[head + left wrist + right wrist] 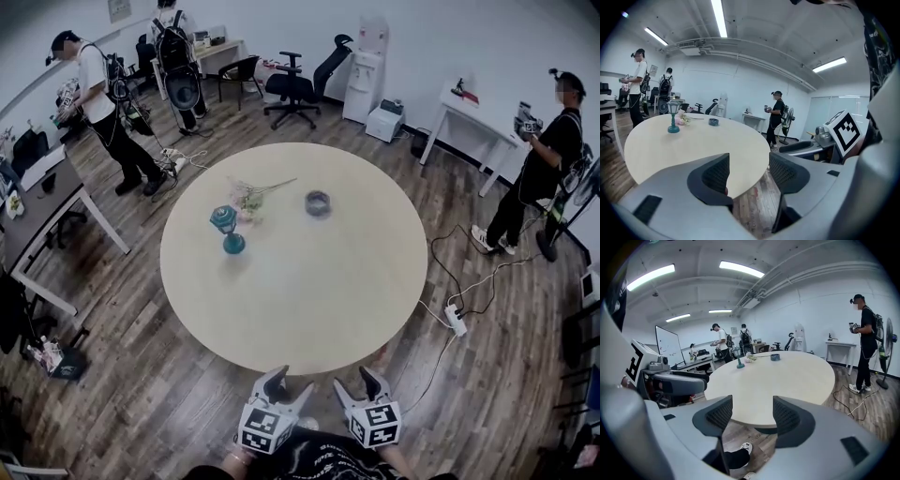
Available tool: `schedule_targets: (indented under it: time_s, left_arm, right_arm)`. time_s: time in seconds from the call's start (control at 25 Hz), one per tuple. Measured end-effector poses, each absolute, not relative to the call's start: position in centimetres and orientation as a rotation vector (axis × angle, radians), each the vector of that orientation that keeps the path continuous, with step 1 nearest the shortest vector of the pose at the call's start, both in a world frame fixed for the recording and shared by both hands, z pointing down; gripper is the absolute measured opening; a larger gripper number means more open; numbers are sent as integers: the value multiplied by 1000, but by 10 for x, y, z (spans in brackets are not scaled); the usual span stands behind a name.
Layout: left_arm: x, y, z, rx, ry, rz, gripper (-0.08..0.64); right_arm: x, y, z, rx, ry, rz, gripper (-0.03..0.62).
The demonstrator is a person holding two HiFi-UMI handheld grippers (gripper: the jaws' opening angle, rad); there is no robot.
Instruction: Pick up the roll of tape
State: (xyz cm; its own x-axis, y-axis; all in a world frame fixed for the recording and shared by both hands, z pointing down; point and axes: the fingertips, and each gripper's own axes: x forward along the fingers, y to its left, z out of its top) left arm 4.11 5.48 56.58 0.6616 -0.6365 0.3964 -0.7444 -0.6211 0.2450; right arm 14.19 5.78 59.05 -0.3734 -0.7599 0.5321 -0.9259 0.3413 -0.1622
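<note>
Jaws of your left gripper (286,386) and right gripper (358,384) stand spread and empty at the near edge of the worktop (309,281); the roll of tape (318,202) lies on its far side.

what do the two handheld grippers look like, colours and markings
Both match: the left gripper and right gripper have pale grey bodies, dark curved jaws lined with black textured pads, and a white cube printed with black square markers on top. The person wears a dark top with pale print.
</note>
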Motion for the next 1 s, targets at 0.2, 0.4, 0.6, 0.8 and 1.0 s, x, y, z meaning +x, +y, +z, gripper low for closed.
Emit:
schedule_targets:
  time_s: [0.2,0.4,0.6,0.8,1.0]
  left_arm:
    - [30,-3,564,2532,-1034,387,273]
    - [14,-56,562,2576,-982,410,273]
    - [-1,-95,557,2616,-927,422,273]
    - [-13,-115,560,2631,-881,441,273]
    - [-26,-129,562,2622,-892,445,273]
  right_arm:
    - [126,4,589,1519,-2226,636,272]
    - [105,-43,590,1543,-2202,636,272]
    - [79,-80,585,1559,-2195,619,272]
    - [60,-99,589,1578,-2172,646,272]
    - [44,-109,593,1557,-2165,660,272]
